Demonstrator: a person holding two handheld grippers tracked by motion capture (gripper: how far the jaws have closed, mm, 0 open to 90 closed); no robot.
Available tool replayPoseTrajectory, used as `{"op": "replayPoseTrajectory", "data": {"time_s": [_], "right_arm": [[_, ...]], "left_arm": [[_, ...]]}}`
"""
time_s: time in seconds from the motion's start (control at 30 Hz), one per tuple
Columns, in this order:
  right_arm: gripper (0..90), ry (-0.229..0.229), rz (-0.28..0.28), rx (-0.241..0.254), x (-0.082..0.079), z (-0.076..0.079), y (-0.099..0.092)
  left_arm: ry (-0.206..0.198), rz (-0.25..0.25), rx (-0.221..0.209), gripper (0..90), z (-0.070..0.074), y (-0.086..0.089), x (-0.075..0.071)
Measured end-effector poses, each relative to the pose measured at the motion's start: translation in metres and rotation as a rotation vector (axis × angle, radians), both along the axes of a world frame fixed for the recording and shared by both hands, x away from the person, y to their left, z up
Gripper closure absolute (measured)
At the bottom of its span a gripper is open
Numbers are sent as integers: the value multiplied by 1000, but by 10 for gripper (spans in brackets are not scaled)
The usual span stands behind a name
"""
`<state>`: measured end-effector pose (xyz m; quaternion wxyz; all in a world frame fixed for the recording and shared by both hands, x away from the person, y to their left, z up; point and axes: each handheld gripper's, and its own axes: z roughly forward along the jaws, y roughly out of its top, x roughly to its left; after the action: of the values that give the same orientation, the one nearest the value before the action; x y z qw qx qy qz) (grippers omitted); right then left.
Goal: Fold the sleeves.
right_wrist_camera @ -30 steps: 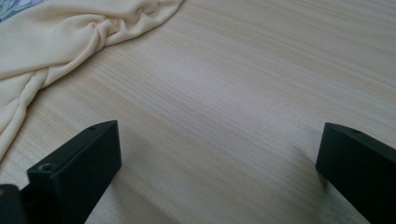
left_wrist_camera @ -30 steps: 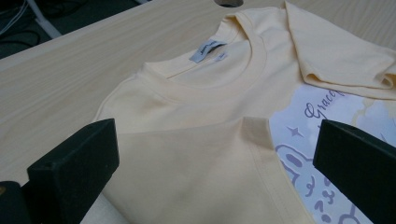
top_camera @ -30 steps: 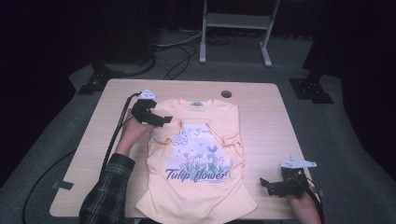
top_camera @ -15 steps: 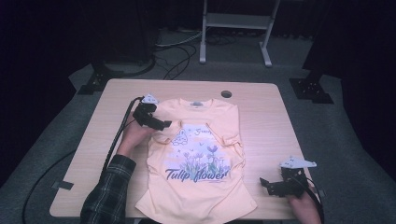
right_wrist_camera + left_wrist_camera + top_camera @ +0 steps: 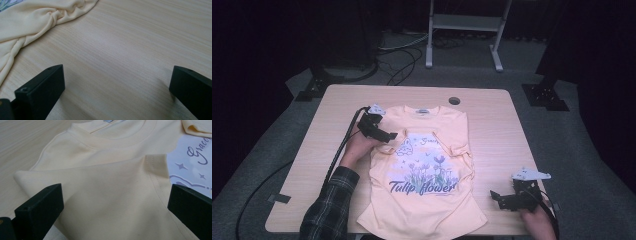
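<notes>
wooden table (image 5: 492, 125), t-shirt (image 5: 432, 165), left gripper (image 5: 384, 134) agape

The shirt (image 5: 427, 175) is pale yellow, with a white-and-lilac print of purple tulips on green stems and dark purple lettering. The table (image 5: 492, 125) is light wood grain. Both grippers (image 5: 379, 131) (image 5: 512, 199) are black, each with a pale grey plate. The sleeve (image 5: 329, 210) looks like dark plaid.

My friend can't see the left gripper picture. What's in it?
A pale yellow T-shirt lies on a wooden table, its sleeve folded in over the front. The left gripper is open, its two black jaws wide apart over the sleeve.
</notes>
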<state>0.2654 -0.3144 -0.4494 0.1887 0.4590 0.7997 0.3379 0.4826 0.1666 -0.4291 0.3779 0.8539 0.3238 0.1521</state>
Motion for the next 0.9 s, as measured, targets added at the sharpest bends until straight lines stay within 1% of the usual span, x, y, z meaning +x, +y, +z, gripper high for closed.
{"op": "replayPoseTrajectory", "data": {"time_s": [0.33,0.57,0.8,0.9], "right_arm": [[0,0,0,0,0,0,0],[0,0,0,0,0,0,0],[0,0,0,0,0,0,0],[0,0,0,0,0,0,0]], "left_arm": [[13,-4,43,0,-7,-2,1],[16,-4,54,0,-9,-3,1],[15,-7,45,0,-11,-3,1],[10,-5,31,0,-12,-2,0]]}}
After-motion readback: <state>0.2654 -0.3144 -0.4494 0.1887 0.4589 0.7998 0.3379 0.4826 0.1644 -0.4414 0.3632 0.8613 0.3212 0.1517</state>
